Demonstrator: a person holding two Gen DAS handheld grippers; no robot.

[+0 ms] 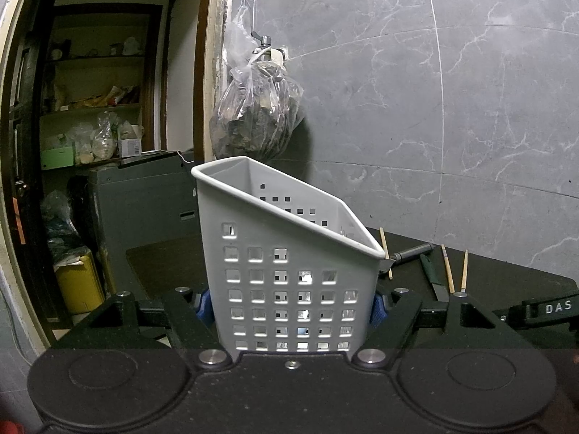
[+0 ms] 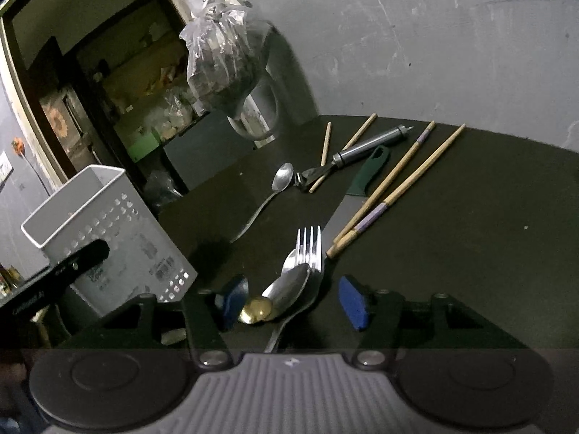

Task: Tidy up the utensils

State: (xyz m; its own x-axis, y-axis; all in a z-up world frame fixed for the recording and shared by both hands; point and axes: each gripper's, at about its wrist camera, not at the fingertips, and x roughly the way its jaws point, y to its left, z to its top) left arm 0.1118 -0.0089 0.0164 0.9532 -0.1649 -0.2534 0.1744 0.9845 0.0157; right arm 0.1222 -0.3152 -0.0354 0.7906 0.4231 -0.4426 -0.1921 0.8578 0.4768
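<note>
Utensils lie scattered on a dark table (image 2: 470, 217), and one white perforated caddy (image 1: 289, 271) stands at its left end. In the left wrist view the left gripper (image 1: 291, 305) is clamped on the caddy's two sides, blue pads (image 1: 376, 311) pressing the plastic; the caddy stands upright, its sloped rim falling toward the right. This gripper points slightly downward.

In the right wrist view, counted from left to right: one caddy (image 2: 108, 231) with the left gripper's black finger across its wall; one steel spoon (image 2: 278, 188) lying alone; a group near the camera of one small brass-coloured spoon (image 2: 257, 309), one larger steel spoon (image 2: 289, 285) and one fork (image 2: 307, 264), overlapping; two short plain chopsticks (image 2: 325, 144); one metal-handled peeler (image 2: 365, 148); one green-handled knife (image 2: 369, 173); two long chopsticks with violet bands (image 2: 398, 188).

The right gripper (image 2: 293, 305) tilts downward over the table, its jaws standing apart. The overlapping spoons and fork lie between the blue pads (image 2: 353, 307); the right pad is clear of them, and the left pad sits just beside the brass-coloured spoon, contact not discernible.

A filled plastic bag (image 2: 224, 65) hangs on the grey wall behind.
</note>
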